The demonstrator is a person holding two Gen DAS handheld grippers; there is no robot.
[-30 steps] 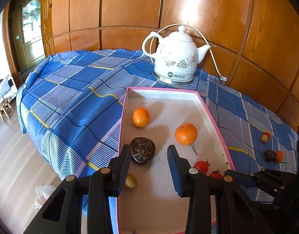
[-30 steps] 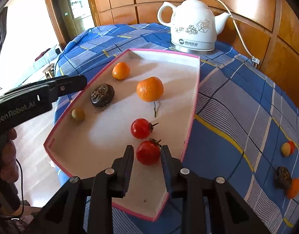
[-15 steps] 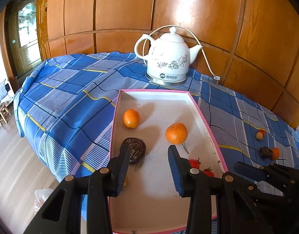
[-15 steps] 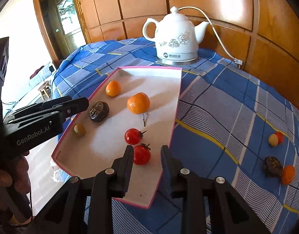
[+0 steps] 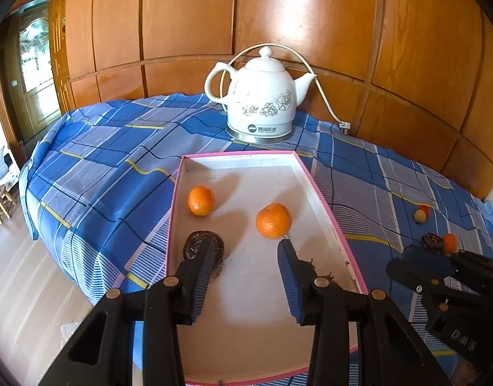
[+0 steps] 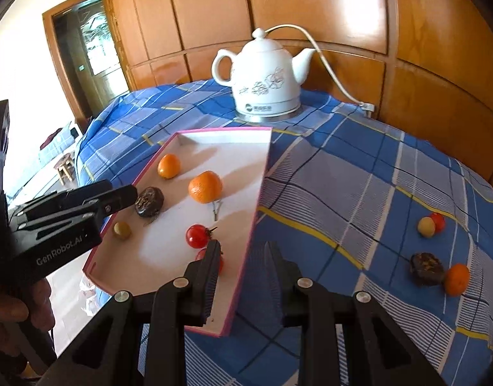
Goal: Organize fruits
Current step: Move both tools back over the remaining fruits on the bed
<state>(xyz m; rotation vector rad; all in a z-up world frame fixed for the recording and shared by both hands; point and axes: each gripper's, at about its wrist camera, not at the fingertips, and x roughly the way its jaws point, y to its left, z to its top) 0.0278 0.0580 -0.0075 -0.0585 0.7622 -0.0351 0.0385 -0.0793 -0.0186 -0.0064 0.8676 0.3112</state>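
Three oranges (image 6: 205,186); three tomatoes (image 6: 197,236); two dark fruits (image 6: 149,201); two pale fruits (image 6: 122,230); one kettle (image 6: 265,78); one tray (image 6: 240,151).

A blue cloth (image 6: 343,173) checked in pale grey-white stripes with thin yellow and black lines covers the worktop. The tray (image 6: 246,244) is white inside with a pink rim. In it lie 2 orange fruits (image 6: 205,186), 2 red tomatoes (image 6: 197,236) and a dark brown fruit (image 6: 149,201). The kettle (image 6: 265,78) is white with grey flowers. The wall panels (image 5: 188,16) are glossy orange-brown.

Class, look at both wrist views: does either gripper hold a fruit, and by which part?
Neither holds anything. The left gripper and the right gripper both have nothing between their fingers; the fruits lie loose in the tray and on the cloth.
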